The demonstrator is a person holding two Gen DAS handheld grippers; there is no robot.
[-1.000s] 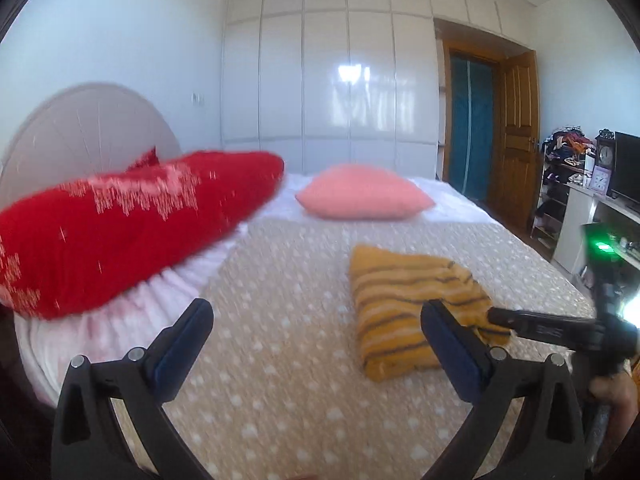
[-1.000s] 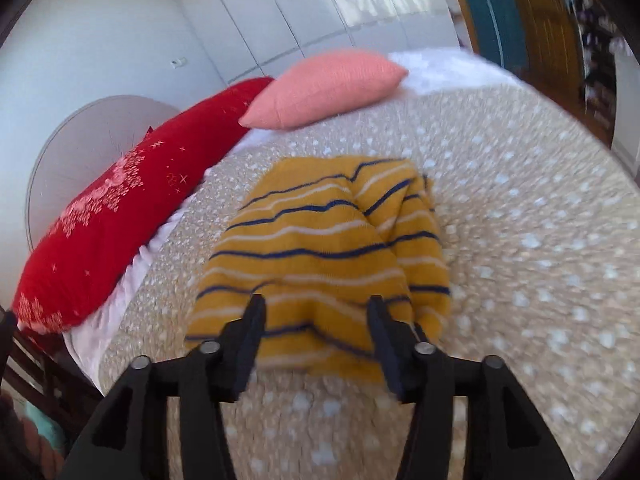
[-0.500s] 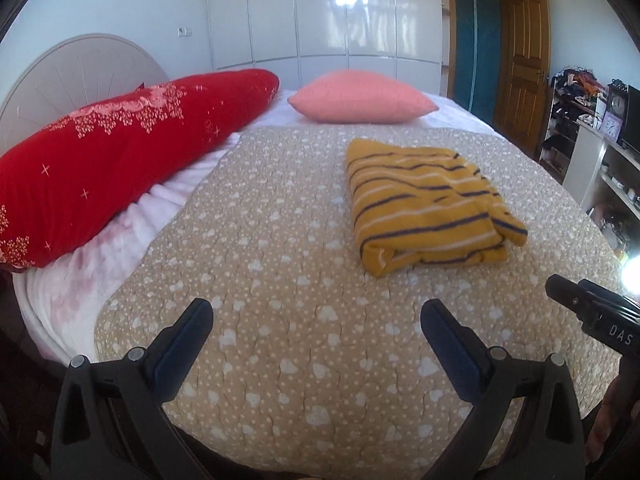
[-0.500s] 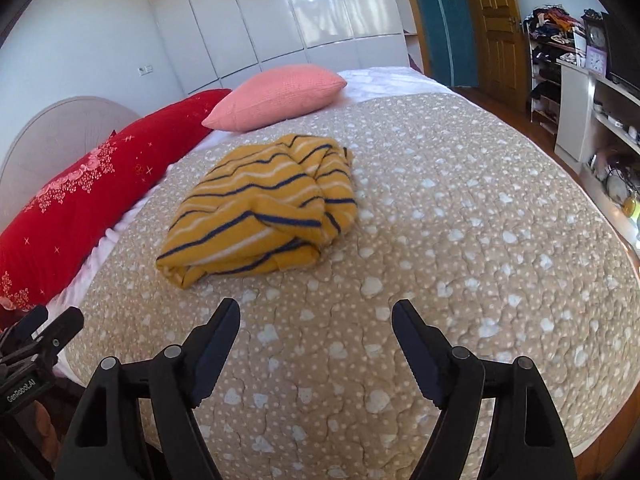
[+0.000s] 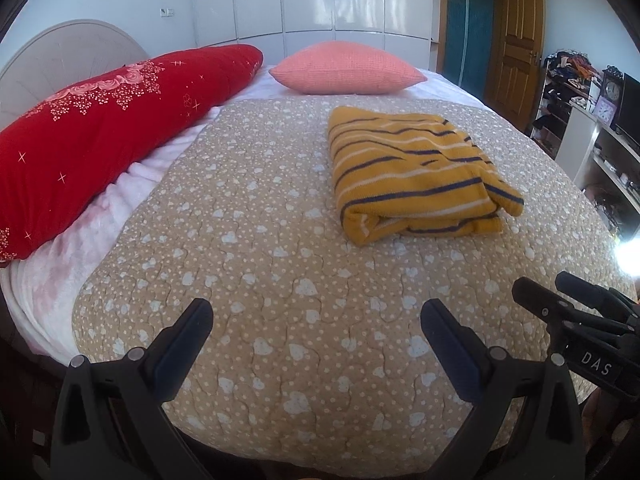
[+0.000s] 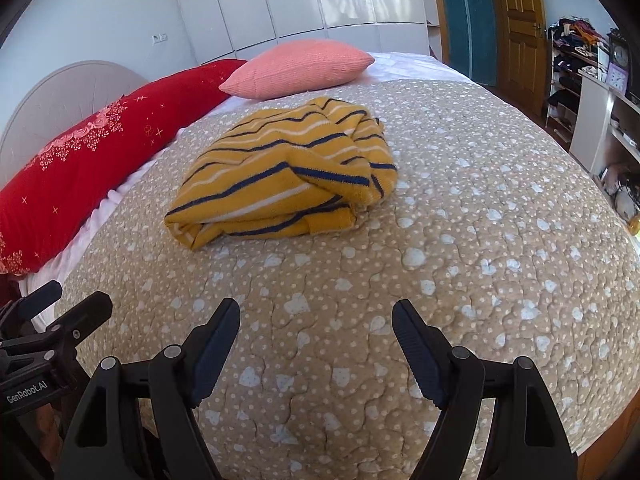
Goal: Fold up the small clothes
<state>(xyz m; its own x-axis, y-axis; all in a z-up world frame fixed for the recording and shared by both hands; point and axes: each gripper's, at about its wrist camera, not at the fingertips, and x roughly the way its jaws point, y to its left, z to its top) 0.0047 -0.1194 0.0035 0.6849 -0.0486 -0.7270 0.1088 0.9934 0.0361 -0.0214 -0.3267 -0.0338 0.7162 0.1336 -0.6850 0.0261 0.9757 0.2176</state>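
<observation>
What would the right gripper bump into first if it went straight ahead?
Probably the beige quilt; the open right gripper seems to aim just past the striped yellow sweater, though depth is hard to judge.

Red pillow (image 5: pixel 100 132) cropped at left edge

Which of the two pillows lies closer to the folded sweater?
The pink pillow, square and plain, just beyond the yellow striped sweater. The long red pillow with flower print lies apart, along the bed's left side.

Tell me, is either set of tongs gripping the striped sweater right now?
No. Left tongs and right tongs are open and empty; the folded sweater lies untouched on the bed.
</observation>
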